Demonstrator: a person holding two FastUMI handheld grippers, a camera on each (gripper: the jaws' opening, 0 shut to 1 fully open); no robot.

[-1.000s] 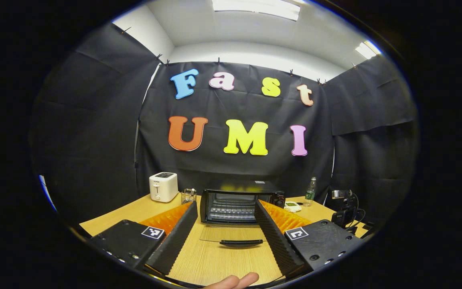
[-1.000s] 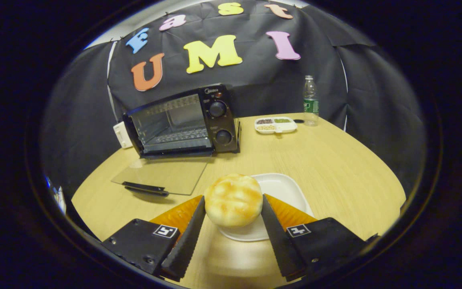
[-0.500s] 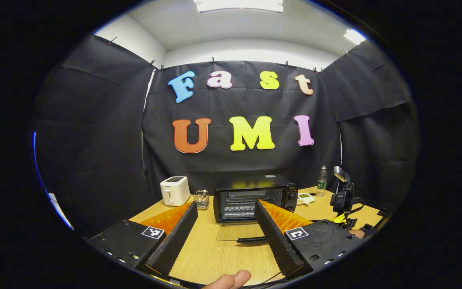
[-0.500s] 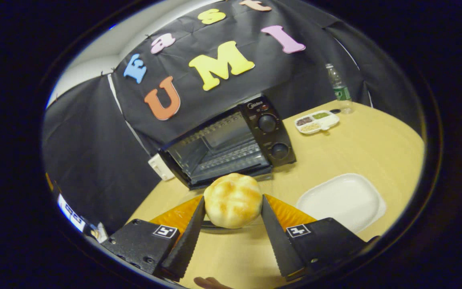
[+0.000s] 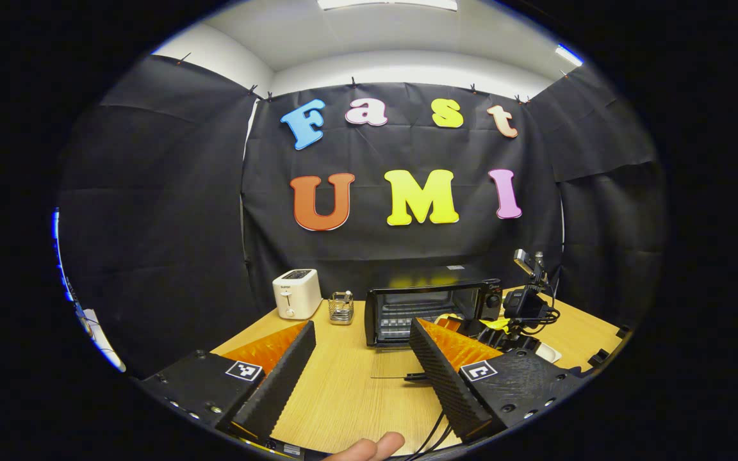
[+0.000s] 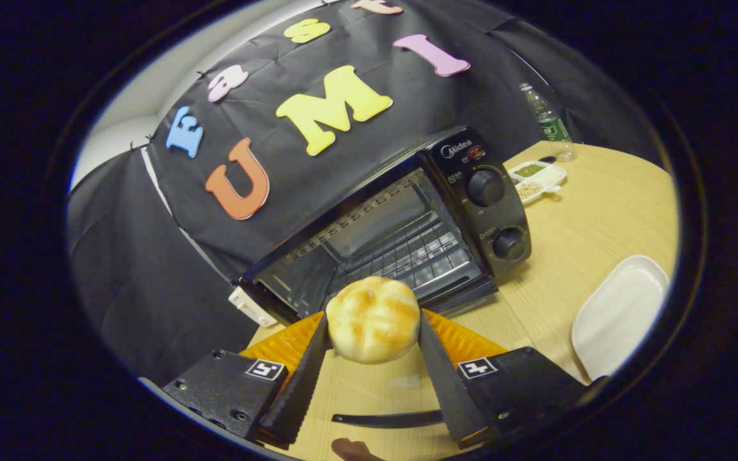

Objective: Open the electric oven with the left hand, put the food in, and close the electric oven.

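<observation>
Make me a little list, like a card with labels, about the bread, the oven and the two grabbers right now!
food: round bread bun, off the table
right gripper: shut on the bun, in front of the oven mouth
oven: door down flat, wire rack bare
oven door handle: just below the bun
left gripper: open, holding nothing, back from the oven
plate: white, bare, on the table
also there: toaster, water bottle

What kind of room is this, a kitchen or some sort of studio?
Most likely a recording booth set up like a kitchen, not a real one: black cloth walls surround a wooden table holding an electric oven, a toaster and a white plate.
</observation>
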